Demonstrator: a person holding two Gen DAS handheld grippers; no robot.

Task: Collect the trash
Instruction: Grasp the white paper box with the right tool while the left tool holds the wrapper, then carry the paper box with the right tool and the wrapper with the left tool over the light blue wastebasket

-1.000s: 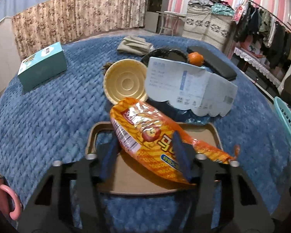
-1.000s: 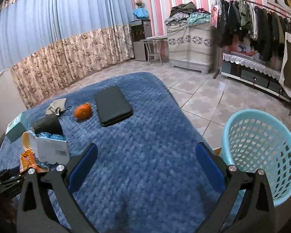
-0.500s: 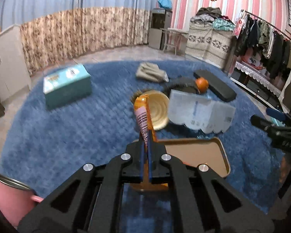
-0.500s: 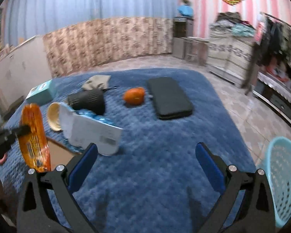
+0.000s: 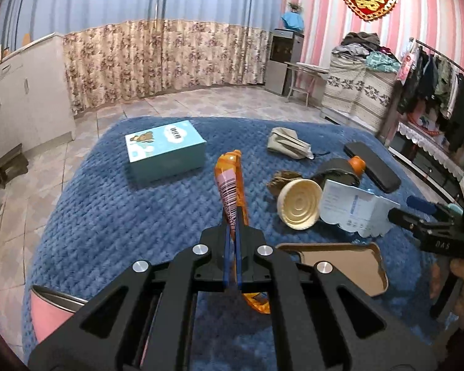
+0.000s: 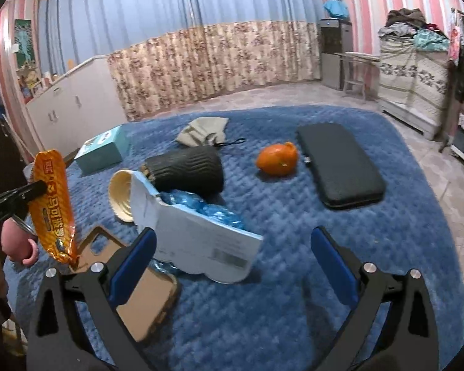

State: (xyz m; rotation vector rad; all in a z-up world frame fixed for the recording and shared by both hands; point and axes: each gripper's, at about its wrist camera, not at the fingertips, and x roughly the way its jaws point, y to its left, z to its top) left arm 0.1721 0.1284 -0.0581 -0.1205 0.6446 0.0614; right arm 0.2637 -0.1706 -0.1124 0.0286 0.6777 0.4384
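The left gripper [image 5: 232, 232] is pinched tight on an orange snack wrapper [image 5: 230, 182], which hangs clear above the blue quilted table cover [image 5: 114, 216] near its front edge, over the brown tray [image 5: 340, 266]. The right gripper [image 6: 232, 259] is spread wide with nothing between its 2 blue pads [image 6: 332, 262], held above a white cardboard sleeve [image 6: 198, 241] lying over blue plastic [image 6: 207, 208] beside the cream bowl [image 6: 119, 194].

The left gripper [image 5: 232, 247] is clamped on a wrapper [image 5: 230, 185], held clear above the table. The right gripper [image 6: 232, 259] hovers, jaws wide apart.
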